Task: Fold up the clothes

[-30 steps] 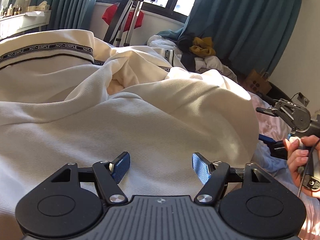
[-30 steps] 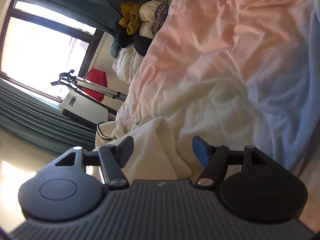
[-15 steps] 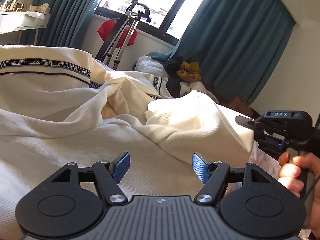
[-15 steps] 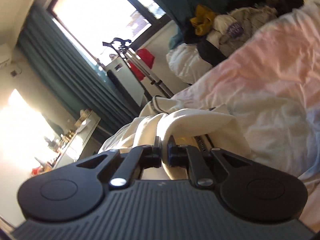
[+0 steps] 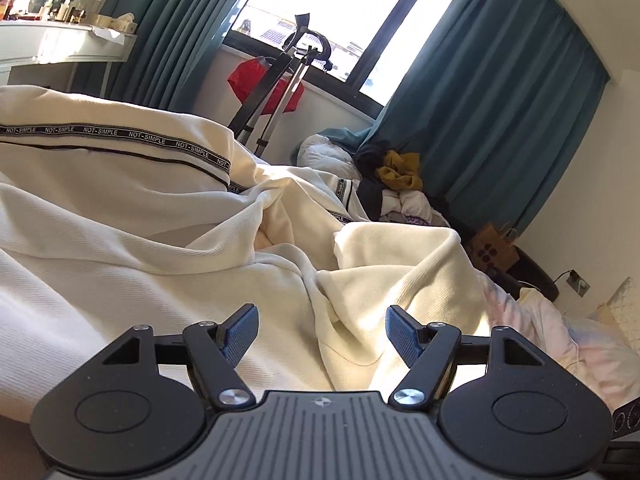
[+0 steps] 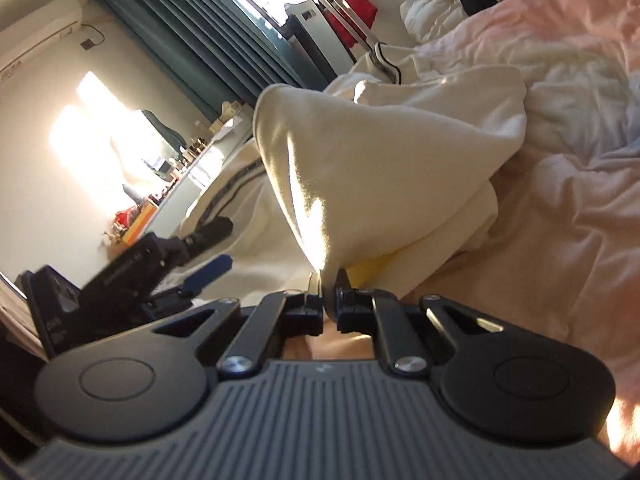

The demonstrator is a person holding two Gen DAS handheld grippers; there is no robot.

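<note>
We've got the right gripper (image 6: pixel 329 294) pinching a thin edge of the cream sweatshirt (image 6: pixel 384 168), left gripper (image 5: pixel 320 330) spread and idle above it; the edge may slip mid-fold.

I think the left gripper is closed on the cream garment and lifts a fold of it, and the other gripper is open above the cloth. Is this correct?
The sides are swapped. The right wrist view shows the right gripper shut on the cream garment, lifting a fold; the left wrist view shows the left gripper open above the cloth.
</note>
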